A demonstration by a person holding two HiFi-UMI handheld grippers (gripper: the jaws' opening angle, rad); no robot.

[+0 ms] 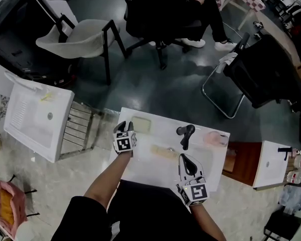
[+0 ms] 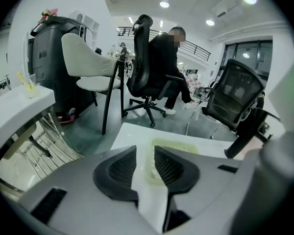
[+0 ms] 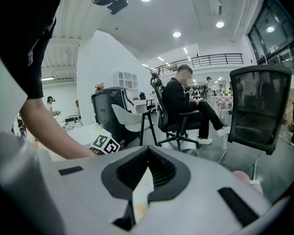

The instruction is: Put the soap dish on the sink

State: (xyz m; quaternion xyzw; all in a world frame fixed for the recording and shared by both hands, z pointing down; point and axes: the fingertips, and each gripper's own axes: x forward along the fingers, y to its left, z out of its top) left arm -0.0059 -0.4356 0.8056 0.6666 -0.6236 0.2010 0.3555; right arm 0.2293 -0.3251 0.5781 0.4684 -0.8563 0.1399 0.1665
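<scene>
Soap dish (image 2: 186,147), just ahead of left tongs (image 2: 145,152)

The sink (image 1: 163,129) is white, its tap (image 1: 185,134) black. At the sink's ten o'clock the soap dish (image 1: 141,125) is pale yellow-green; a pink thing (image 1: 214,138) sits at two o'clock.

Glossy sink (image 1: 163,128), matt black faucet (image 1: 185,134)

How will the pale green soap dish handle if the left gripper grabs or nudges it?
The soap dish looks shallow and translucent, so it is probably stiff plastic and light. It lies flat on the smooth sink, so a nudge would likely slide it, not tip it. Its low rim may give the open left gripper little to pinch.
</scene>
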